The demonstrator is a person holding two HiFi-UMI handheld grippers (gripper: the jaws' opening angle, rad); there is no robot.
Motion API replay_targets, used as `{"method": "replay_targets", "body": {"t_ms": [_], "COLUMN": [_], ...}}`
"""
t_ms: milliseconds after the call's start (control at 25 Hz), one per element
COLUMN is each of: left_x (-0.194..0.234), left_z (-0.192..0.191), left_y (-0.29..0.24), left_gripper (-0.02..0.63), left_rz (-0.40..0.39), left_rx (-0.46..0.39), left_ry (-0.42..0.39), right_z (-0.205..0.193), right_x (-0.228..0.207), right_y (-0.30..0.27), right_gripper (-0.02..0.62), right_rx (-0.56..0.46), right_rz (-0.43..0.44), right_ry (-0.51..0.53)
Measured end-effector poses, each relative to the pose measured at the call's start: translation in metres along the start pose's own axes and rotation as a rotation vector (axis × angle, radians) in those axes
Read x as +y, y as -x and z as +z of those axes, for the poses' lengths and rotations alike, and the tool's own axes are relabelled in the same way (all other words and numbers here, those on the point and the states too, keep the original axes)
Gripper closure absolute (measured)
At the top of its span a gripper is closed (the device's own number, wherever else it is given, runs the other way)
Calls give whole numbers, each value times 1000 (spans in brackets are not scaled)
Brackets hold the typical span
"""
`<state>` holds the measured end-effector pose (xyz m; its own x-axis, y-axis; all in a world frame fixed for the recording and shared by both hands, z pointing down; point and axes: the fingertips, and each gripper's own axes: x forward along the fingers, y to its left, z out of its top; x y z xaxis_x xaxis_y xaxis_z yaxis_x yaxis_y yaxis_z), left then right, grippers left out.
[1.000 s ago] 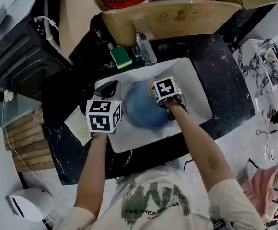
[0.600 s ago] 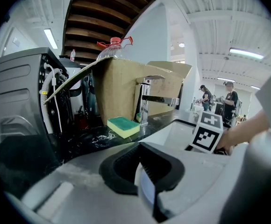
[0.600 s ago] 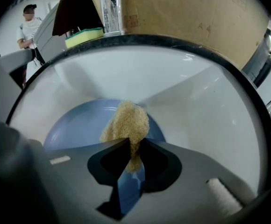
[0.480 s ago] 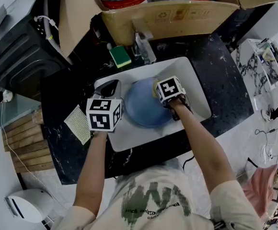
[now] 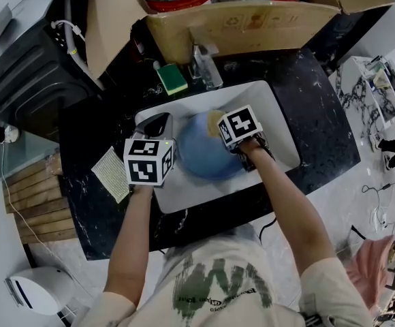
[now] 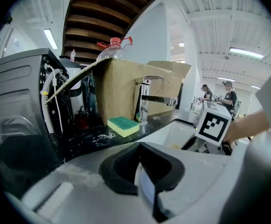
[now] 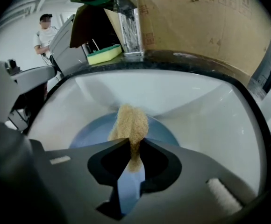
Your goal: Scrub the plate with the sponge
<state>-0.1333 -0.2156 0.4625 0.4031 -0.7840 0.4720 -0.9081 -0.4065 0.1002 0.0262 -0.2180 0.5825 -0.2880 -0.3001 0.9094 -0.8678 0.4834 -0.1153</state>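
Right tongs (image 7: 133,155) slid sponge (image 7: 130,125) leftward on plate (image 7: 91,129); left tongs (image 6: 145,181) pinch its rim.

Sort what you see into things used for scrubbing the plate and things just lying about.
In use: blue plate, tan sponge, left gripper, right gripper, white sink.
Lying about: green sponge, cardboard box, tap.

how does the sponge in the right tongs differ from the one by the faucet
Colour: the held sponge is plain tan; the counter sponge has a green top on a yellow base. Pose: the held sponge is pinched thin in the right tongs above the blue plate; the counter sponge lies flat beside the faucet. Both are scrubbing sponges.
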Motion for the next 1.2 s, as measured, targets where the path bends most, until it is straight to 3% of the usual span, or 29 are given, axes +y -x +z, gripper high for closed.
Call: {"method": "replay_targets", "body": {"t_ms": [320, 720, 920, 1200], "left_x": [1, 4, 4, 5], "left_z": [0, 2, 0, -1], "left_y": [3, 7, 8, 8], "left_gripper": [603, 603, 603, 603], "left_rz": [9, 14, 14, 12], "left_rx": [0, -6, -2, -2], "left_ry": [-3, -8, -10, -12], "right_z": [8, -6, -14, -26], "right_x": [51, 95, 105, 103], "right_y": [-2, -19, -28, -39], "right_gripper": [532, 532, 532, 532], "right_rx": [29, 144, 179, 216], "right_rz": [177, 306, 326, 284], "right_ry": [29, 48, 29, 59]}}
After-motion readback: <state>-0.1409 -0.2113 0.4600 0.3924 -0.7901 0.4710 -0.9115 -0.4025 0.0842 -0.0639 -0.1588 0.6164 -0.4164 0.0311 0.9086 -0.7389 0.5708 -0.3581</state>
